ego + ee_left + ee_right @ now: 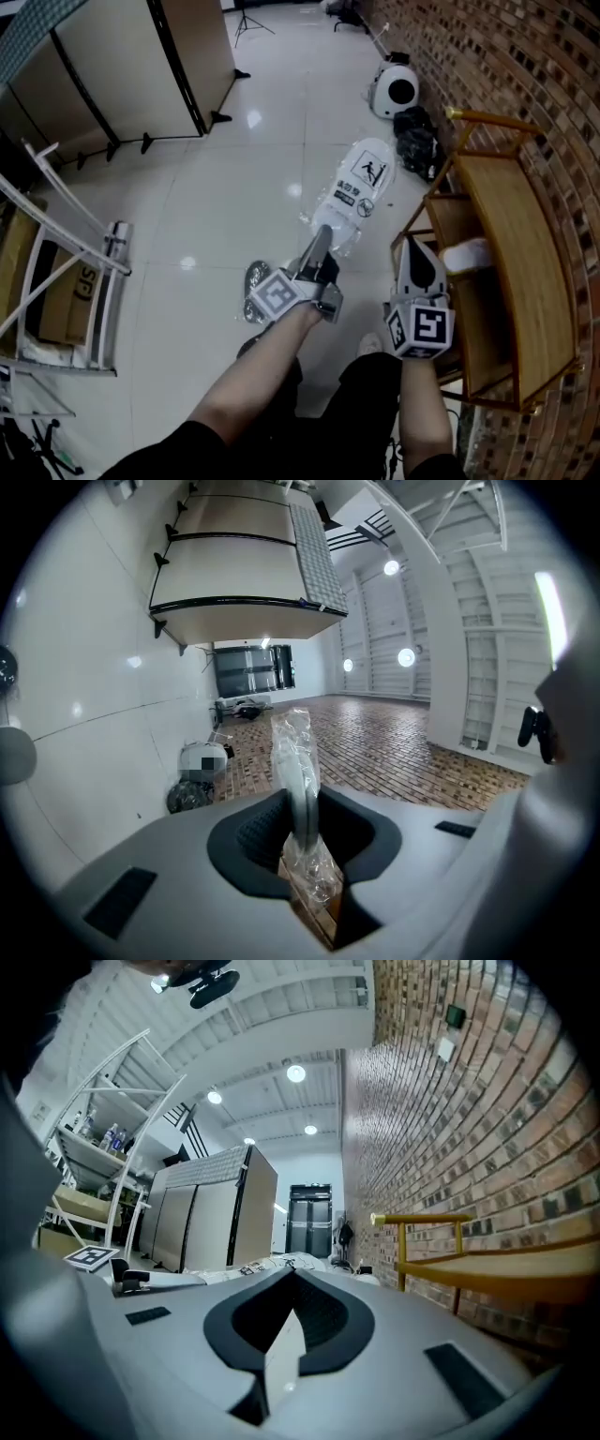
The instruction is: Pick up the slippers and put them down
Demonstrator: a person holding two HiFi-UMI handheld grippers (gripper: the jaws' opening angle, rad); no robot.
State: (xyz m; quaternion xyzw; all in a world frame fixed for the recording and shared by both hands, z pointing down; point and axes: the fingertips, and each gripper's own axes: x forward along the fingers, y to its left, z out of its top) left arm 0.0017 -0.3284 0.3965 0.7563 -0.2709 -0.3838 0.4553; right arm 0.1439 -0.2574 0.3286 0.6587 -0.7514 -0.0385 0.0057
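Gripping the near end of the plastic-wrapped slippers [351, 187], the left claw [322, 238] has its jaws closed on the wrapping and the sole's edge; the pack sticks out ahead of it, above the tiled floor [216, 187] and just off the left edge of the wooden rack [511, 216]; the right claw [416, 251], jaws shut together, points at the rack's near left corner, beside a white bundle [466, 255] on the lower shelf.
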